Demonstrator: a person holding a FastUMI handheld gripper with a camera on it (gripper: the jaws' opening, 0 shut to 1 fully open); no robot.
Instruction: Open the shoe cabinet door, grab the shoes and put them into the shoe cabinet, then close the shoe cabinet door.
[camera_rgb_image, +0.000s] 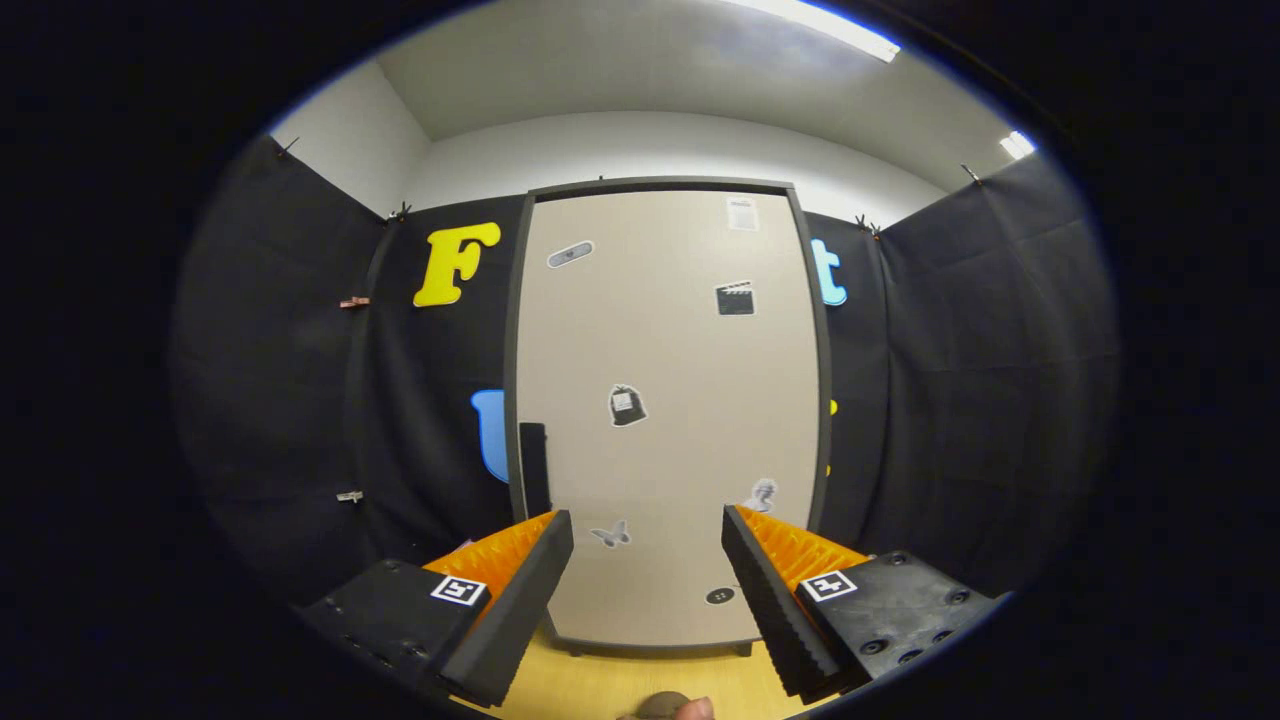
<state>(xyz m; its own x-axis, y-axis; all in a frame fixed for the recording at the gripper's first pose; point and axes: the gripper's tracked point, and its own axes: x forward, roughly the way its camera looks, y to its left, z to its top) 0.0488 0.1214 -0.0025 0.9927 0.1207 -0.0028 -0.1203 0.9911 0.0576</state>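
Straight ahead of the fingers, against the black cloth wall (960, 380), stands the tall beige shoe cabinet with a dark grey frame (668, 420), its door shut and dotted with small stickers (627, 405). A slim black handle (534, 468) sits on the door's left edge. The cabinet rests on short feet upon a pale wooden floor (640, 685). The hand-held gripper (648, 535) is spread wide, holding nothing, well short of the door. The shoes themselves cannot be made out.
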